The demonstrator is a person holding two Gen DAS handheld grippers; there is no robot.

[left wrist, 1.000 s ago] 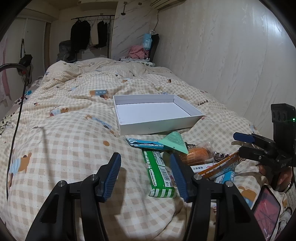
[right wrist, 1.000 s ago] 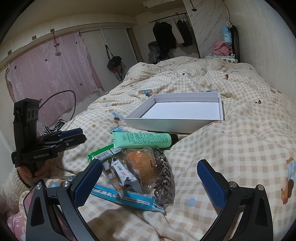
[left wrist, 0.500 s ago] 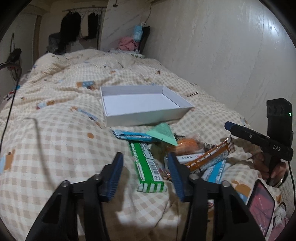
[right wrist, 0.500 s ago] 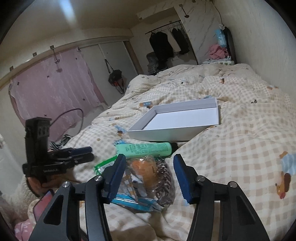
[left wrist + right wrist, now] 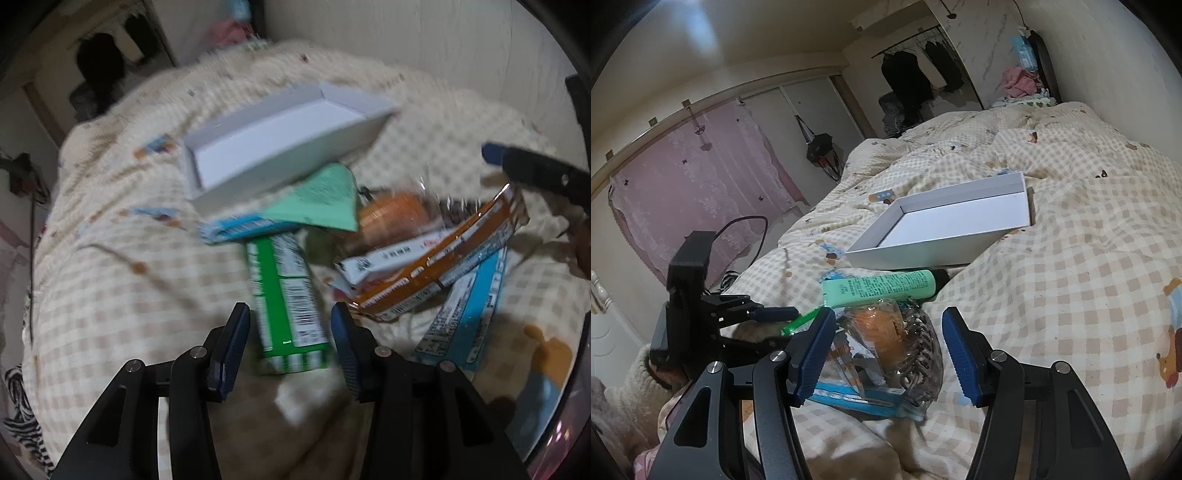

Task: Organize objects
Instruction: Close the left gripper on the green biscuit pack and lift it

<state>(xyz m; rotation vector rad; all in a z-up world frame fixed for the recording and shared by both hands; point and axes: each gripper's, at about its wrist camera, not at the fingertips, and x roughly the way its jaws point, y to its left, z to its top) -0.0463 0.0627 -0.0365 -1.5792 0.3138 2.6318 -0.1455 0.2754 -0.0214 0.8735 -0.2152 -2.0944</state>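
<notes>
Green box point(image 5: 286, 299) between closing left fingers point(image 5: 229, 349)

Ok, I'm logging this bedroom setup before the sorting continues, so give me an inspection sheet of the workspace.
Surface: checked quilt on a bed.
Job's things: white tray, nothing in it; green box, mint tube, clear bag with an orange item, flat packets piled.
Clutter: pink clothes at the bed's far end.
Grippers: left gripper closing around the green box, gaps at both pads; right gripper opening, astride the clear bag.
Cables: black cable beside the bed.
Surroundings: pink curtain, hanging dark clothes.
</notes>
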